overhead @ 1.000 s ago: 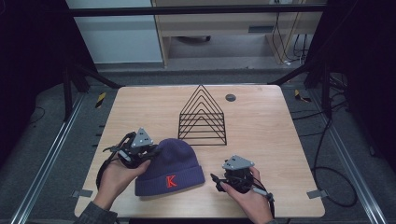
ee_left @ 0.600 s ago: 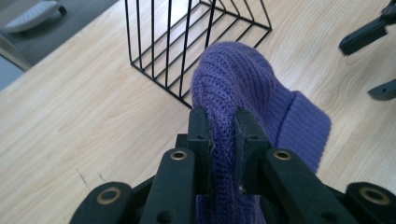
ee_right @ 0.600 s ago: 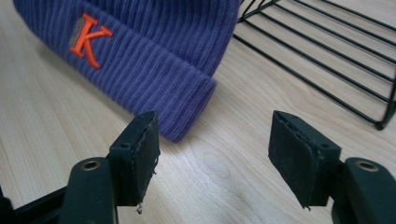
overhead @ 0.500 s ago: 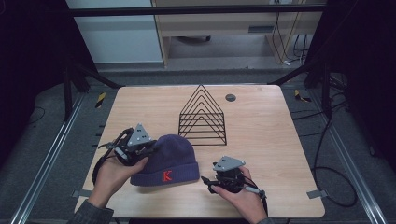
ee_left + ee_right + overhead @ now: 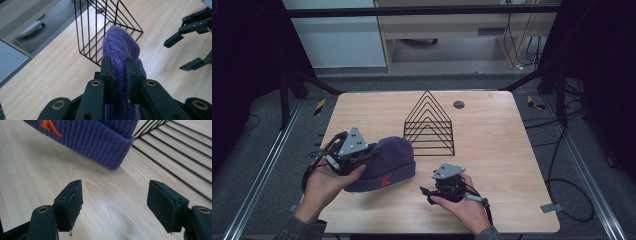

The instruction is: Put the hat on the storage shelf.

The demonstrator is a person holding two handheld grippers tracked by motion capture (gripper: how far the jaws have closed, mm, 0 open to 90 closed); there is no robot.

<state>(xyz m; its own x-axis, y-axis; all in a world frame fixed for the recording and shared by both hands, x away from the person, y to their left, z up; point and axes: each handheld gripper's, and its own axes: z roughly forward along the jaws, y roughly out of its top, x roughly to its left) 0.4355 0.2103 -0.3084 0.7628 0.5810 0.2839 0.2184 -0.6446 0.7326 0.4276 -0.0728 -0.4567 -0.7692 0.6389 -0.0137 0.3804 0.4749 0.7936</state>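
Note:
A purple knit beanie [image 5: 384,162] with an orange letter on its cuff lies on the wooden table [image 5: 497,130], front left of centre. My left gripper [image 5: 364,155] is shut on a fold of the beanie [image 5: 120,50] at its left side, with the knit pinched between the two black pads [image 5: 108,72]. My right gripper [image 5: 428,191] stands open just right of the beanie's cuff [image 5: 100,140], its fingers [image 5: 71,202] wide apart over bare wood with nothing between them. That same gripper [image 5: 186,53] appears open at the right of the left gripper view.
A black wire triangular rack [image 5: 428,125] stands behind the beanie at the table's centre; its bars [image 5: 100,32] are close to the beanie's crown. A small dark round disc [image 5: 458,104] lies at the back right. Metal frame rails run along both table sides.
The beanie has been drawn left and bunched up as my left gripper pulled its left side. My right gripper has moved left and nearer the front edge, toward the cuff.

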